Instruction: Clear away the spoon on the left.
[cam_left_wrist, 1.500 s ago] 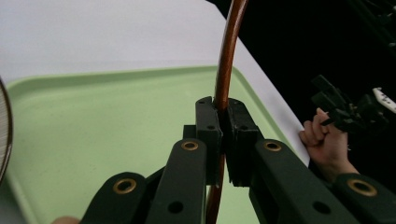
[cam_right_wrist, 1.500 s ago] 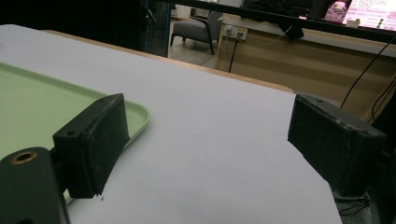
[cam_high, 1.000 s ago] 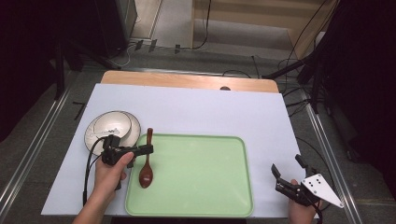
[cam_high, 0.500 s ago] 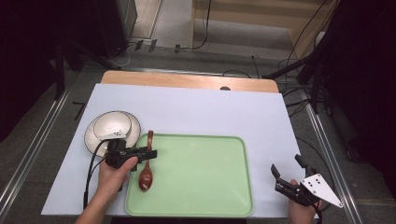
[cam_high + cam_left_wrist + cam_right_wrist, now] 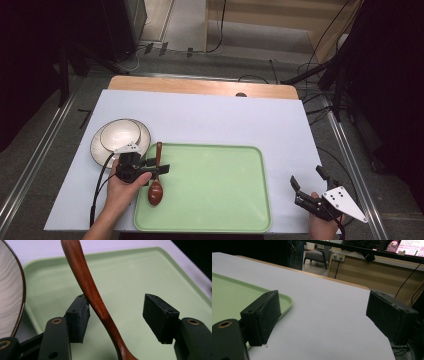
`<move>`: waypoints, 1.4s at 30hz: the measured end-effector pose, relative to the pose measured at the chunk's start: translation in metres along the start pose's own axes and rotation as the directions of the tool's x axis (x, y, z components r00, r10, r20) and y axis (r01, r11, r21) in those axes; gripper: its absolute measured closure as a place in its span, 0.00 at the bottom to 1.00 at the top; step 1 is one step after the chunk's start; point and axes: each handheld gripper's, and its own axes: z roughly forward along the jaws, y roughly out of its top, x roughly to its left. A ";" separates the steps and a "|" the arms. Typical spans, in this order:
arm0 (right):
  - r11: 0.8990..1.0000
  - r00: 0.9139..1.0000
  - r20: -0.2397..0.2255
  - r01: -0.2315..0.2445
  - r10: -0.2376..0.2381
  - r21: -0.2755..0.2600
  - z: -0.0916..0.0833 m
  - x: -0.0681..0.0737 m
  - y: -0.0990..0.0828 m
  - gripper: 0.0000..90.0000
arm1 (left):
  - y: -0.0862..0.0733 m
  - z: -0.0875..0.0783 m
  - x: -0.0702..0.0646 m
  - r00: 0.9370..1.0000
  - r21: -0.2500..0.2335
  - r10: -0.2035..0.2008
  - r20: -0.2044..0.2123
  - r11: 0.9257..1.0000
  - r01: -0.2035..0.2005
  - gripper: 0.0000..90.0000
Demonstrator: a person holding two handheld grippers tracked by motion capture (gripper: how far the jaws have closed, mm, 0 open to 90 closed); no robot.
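While the right tongs (image 5: 311,186) idle wide open at lower right, the left tongs (image 5: 159,168), jaws spread, straddle the wooden spoon (image 5: 156,176) on the green tray's (image 5: 215,220) left edge, seemingly for a grasp.

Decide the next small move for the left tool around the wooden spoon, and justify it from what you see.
Probably close the left tool. Its jaws stand open on either side of the wooden spoon handle, one pad touching it and the other well clear. The spoon lies across the green tray rim beside the bowl, so closing should secure a grip before any lift.
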 end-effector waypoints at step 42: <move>1.000 1.000 -0.003 0.000 0.000 -0.008 -0.001 -0.001 0.000 0.15 | -0.010 -0.036 -0.013 0.993 -0.148 0.101 0.065 0.985 -0.091 0.00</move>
